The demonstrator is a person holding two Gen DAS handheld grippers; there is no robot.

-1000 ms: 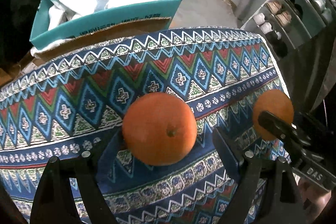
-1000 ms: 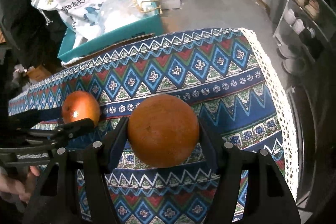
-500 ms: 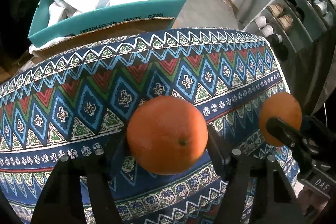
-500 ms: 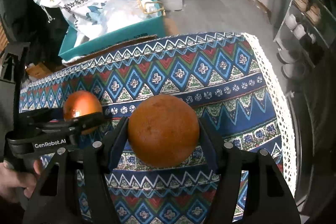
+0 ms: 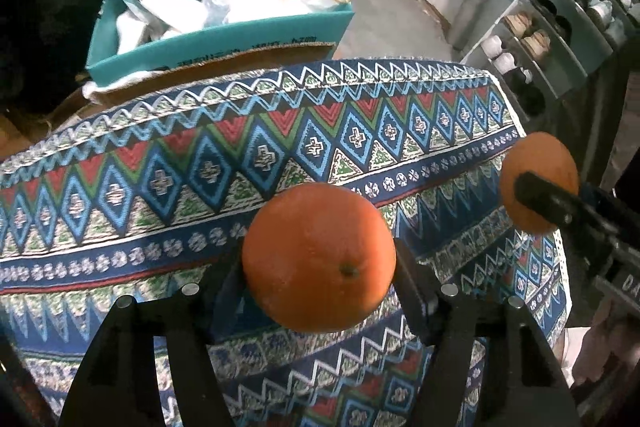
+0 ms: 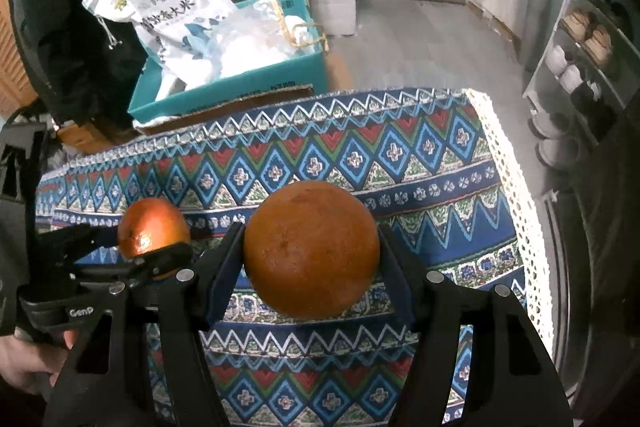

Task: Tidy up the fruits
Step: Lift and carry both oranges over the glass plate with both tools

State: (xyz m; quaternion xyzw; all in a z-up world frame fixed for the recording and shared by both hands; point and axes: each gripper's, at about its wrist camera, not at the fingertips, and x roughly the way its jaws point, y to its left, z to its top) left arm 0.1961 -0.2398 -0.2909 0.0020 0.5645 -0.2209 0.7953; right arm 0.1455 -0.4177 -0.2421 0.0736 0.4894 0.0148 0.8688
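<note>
Oranges sit one in each gripper above the patterned tablecloth (image 5: 280,131). Left wrist view: the left gripper (image 5: 320,267) is clamped on a bright orange (image 5: 318,257) showing its stem dimple, hidden in the right view; a second ago its jaws stood wide around the fruit on the cloth. Right wrist view: the right gripper (image 6: 312,259) pinches a duller orange (image 6: 311,254) as before, and only here a hand (image 6: 24,359) appears (lower left), with "Gen" readable on the left tool
</note>
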